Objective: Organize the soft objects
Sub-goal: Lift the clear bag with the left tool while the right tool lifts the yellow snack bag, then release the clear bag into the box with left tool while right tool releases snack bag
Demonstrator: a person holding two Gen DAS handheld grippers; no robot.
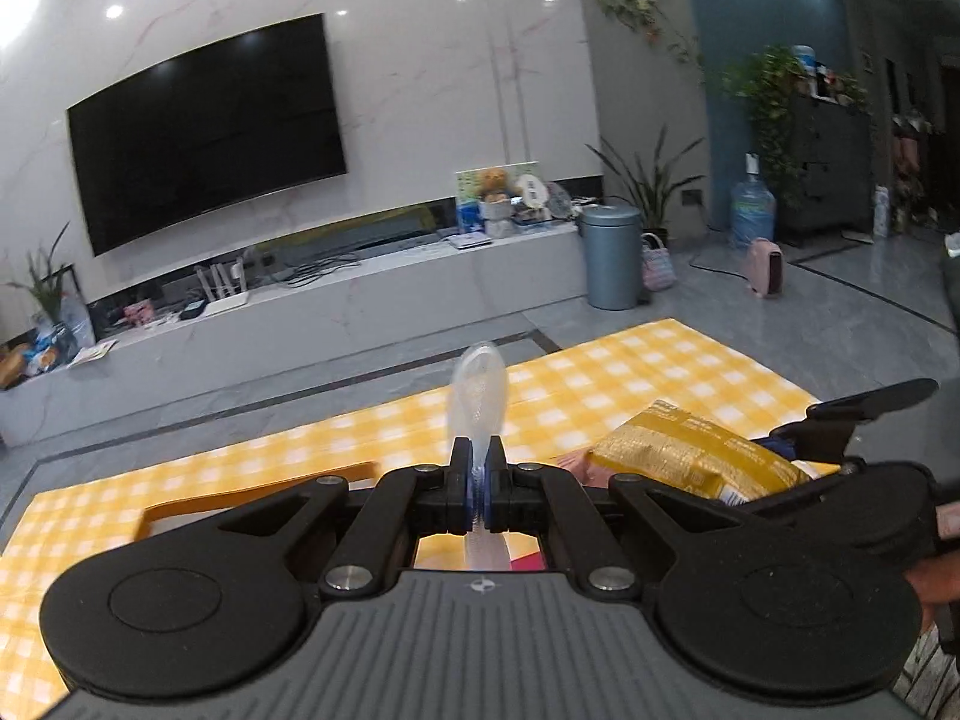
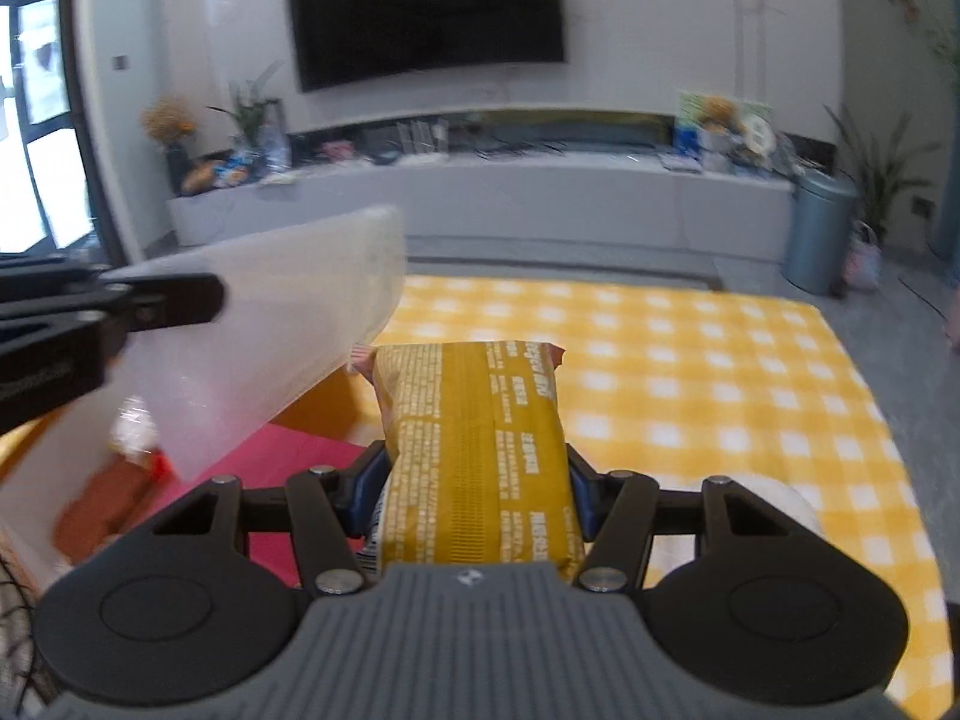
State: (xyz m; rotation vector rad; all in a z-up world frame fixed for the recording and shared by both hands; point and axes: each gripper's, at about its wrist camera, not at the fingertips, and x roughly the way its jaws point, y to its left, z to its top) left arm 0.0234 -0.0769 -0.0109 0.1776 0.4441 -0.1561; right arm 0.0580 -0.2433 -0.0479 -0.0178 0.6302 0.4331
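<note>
Beneath both my grippers spreads the yellow checked cloth (image 2: 690, 372), its far edge running straight ahead of me where grey floor begins, its right edge falling away beyond my right gripper with a wide bare stretch of checks between. Ahead and left of my jaws an orange tray (image 1: 258, 495) lies on the cloth, only its rim showing in the left view. My left gripper (image 1: 478, 480) has its jaws pressed together on a translucent plastic bag (image 1: 478, 396), which from here is just a thin edge-on sliver rising between the fingers; the right view shows its whole broad milky face (image 2: 282, 324), tilted up to the left of my right jaws, with the left gripper's black finger (image 2: 162, 300) across it and something red and white dim behind the plastic. My right gripper (image 2: 477, 480) pinches a yellow snack packet (image 2: 474, 438) by its sides, the packet pointing forward, its crimped far end just under the bag's lower edge. The left view catches that packet (image 1: 690, 456) lying to the right of my left jaws. Low and right of my right jaws, a white roll (image 2: 780, 498) peeks out, seen only there.
</note>
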